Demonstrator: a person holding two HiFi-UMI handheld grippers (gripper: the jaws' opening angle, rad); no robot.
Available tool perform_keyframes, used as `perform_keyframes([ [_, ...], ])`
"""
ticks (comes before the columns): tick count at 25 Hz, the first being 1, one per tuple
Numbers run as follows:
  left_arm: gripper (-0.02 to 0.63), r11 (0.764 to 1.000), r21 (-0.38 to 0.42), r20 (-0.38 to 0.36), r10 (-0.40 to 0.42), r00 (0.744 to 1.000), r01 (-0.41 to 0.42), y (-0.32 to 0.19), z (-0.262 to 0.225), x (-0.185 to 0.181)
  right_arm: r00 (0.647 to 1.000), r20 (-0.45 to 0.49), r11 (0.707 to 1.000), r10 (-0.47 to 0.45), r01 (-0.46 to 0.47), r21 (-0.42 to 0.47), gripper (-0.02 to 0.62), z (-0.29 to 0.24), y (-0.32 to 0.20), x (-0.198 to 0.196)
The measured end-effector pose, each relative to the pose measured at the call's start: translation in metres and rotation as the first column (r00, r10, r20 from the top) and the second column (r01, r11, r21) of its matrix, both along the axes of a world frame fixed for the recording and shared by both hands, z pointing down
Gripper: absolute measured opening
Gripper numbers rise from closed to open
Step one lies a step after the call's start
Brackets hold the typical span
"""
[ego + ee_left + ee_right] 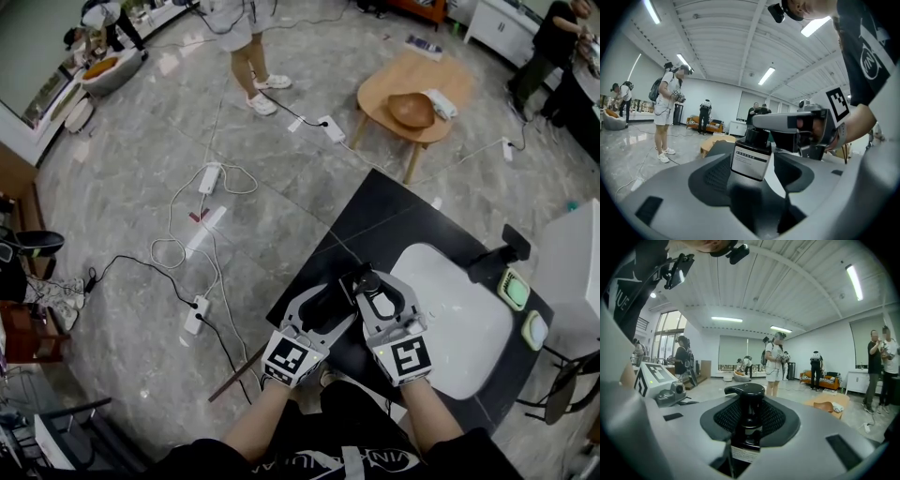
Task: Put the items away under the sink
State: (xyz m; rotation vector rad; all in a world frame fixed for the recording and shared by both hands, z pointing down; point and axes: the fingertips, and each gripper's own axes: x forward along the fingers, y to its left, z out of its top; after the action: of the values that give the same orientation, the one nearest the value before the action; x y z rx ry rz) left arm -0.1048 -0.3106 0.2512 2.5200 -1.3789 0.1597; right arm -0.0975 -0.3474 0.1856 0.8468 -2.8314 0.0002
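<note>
Pump bottle (751, 159) held, not yet stowed.
It is clamped at the neck by the right gripper (750, 420); the left gripper (754, 176) is spread open around it.

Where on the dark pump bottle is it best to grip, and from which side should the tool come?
I would grip the pump bottle at its narrow neck just under the pump head, coming level from the side, as the right tool does now: the wide head above keeps it from slipping down. The left tool, jaws open around the labelled body, could close there.
</note>
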Motion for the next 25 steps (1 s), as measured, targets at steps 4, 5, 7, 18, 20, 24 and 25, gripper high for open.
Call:
perform_keyframes([
  [4, 0.314, 0.996, 0.045, 0.032, 0.072, 0.997, -0.074, 0.007, -0.013, 0.009, 1.000, -0.002, 0.999, -0.018, 0.018, 0.026, 0.106, -0.011, 0.020, 0.003],
  [5, 0.318, 0.994, 0.052, 0.042, 0.095, 0.995, -0.097, 0.011, -0.015, 0.012, 1.000, 0.004, 1.000, -0.015, 0.015, 0.025, 0.106, -0.013, 0.025, 0.005],
  [7, 0.330, 0.987, 0.060, 0.055, 0.144, 0.988, -0.147, 0.019, -0.018, 0.021, 1.000, 0.017, 1.000, -0.007, 0.007, 0.020, 0.106, -0.016, 0.035, 0.008],
  [18, 0.331, 0.955, 0.099, 0.117, 0.266, 0.957, -0.278, 0.080, -0.033, 0.047, 0.998, 0.061, 0.999, 0.010, -0.012, 0.048, 0.106, -0.037, 0.106, 0.022],
  [20, 0.328, 0.950, 0.106, 0.117, 0.281, 0.953, -0.293, 0.096, -0.036, 0.048, 0.998, 0.061, 0.998, 0.024, -0.027, 0.052, 0.106, -0.039, 0.122, 0.024],
  [24, 0.322, 0.941, 0.117, 0.125, 0.304, 0.944, -0.319, 0.130, -0.040, 0.050, 0.997, 0.059, 0.997, 0.058, -0.061, 0.054, 0.106, -0.041, 0.155, 0.027],
  [25, 0.322, 0.938, 0.119, 0.128, 0.310, 0.942, -0.325, 0.139, -0.041, 0.050, 0.996, 0.060, 0.996, 0.065, -0.069, 0.055, 0.106, -0.041, 0.163, 0.028],
])
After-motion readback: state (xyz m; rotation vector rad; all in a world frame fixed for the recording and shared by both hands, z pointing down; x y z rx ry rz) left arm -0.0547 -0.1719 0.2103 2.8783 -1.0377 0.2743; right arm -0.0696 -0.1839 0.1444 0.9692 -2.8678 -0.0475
